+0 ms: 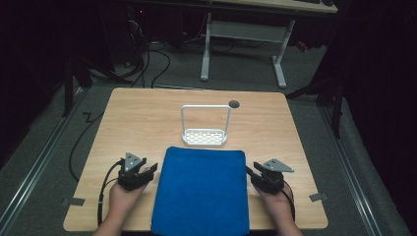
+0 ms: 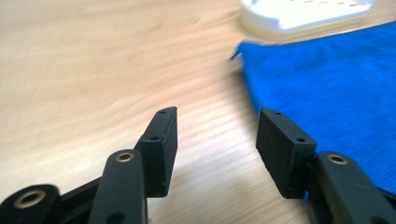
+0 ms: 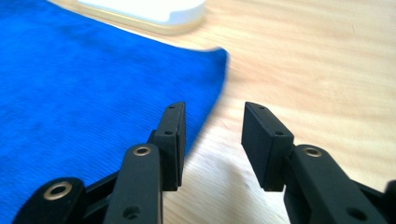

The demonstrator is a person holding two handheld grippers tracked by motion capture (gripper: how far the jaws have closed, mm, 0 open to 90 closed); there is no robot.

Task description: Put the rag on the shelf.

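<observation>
Left gripper view: left gripper (image 2: 217,140) jaws apart over bare wooden table (image 2: 93,60), just beside the blue cloth (image 2: 327,88). Right gripper (image 3: 212,144) jaws likewise apart, straddling the cloth's opposite edge. Beyond the cloth's far edge stands a white rack (image 1: 205,128).

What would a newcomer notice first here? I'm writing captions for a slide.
The bright blue towel spread flat at the table's near edge grabs the eye first. Just beyond it stands a white rack with a tall handle. The left claw and right claw flank the towel, both open.
</observation>
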